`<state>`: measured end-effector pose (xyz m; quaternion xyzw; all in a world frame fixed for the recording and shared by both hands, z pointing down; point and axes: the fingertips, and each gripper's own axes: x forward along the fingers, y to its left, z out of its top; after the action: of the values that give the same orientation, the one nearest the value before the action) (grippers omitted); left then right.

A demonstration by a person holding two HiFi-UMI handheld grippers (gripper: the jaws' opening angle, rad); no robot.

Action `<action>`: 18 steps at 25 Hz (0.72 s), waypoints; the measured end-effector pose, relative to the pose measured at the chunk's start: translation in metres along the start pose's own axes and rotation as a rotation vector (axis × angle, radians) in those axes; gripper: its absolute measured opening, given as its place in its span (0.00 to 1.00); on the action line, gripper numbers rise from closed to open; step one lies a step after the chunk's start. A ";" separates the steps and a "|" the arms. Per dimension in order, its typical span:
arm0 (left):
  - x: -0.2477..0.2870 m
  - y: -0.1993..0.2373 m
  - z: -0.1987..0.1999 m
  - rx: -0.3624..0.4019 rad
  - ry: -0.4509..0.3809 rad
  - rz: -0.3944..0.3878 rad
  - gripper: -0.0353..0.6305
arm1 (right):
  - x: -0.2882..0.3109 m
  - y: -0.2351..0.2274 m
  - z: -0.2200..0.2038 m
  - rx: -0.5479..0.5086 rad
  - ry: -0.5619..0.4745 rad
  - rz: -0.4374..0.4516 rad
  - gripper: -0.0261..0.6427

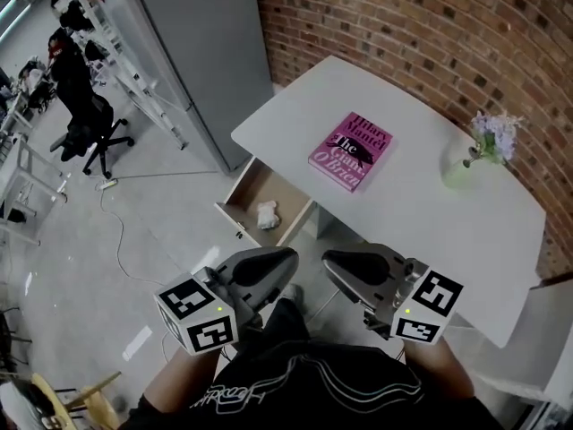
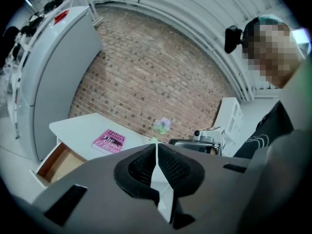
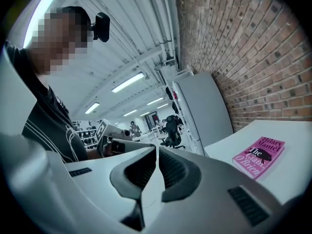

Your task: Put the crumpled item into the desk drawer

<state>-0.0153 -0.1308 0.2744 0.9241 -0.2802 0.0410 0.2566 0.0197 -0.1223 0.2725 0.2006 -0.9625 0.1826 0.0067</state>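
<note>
Nearest, at 6 o'clock in the head view, the left gripper (image 1: 288, 260) and the right gripper (image 1: 328, 262) were held close to the person's body. Both sets of jaws were seen pressed together, with nothing gripped between them. At 11 o'clock from them, the drawer (image 1: 240, 189) was seen pulled open, and the crumpled item (image 1: 267, 213) was found lying inside it, near the middle. The placing was judged done. Beyond, at 1 o'clock, a pink book (image 1: 351, 150) was laid on the desk (image 1: 421, 231), with a vase (image 1: 459, 170) at 3 o'clock of it. The open drawer could be knocked by a careless gripper, and the light item could be jolted out or caught if the drawer were shoved shut hard.
</note>
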 end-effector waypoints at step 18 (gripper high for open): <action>-0.012 -0.087 0.010 0.084 -0.071 -0.053 0.09 | -0.064 0.049 0.030 -0.042 -0.143 0.000 0.11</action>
<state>0.0213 -0.0677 0.2240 0.9419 -0.2627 0.0132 0.2087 0.0613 -0.0669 0.2216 0.2128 -0.9641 0.1477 -0.0577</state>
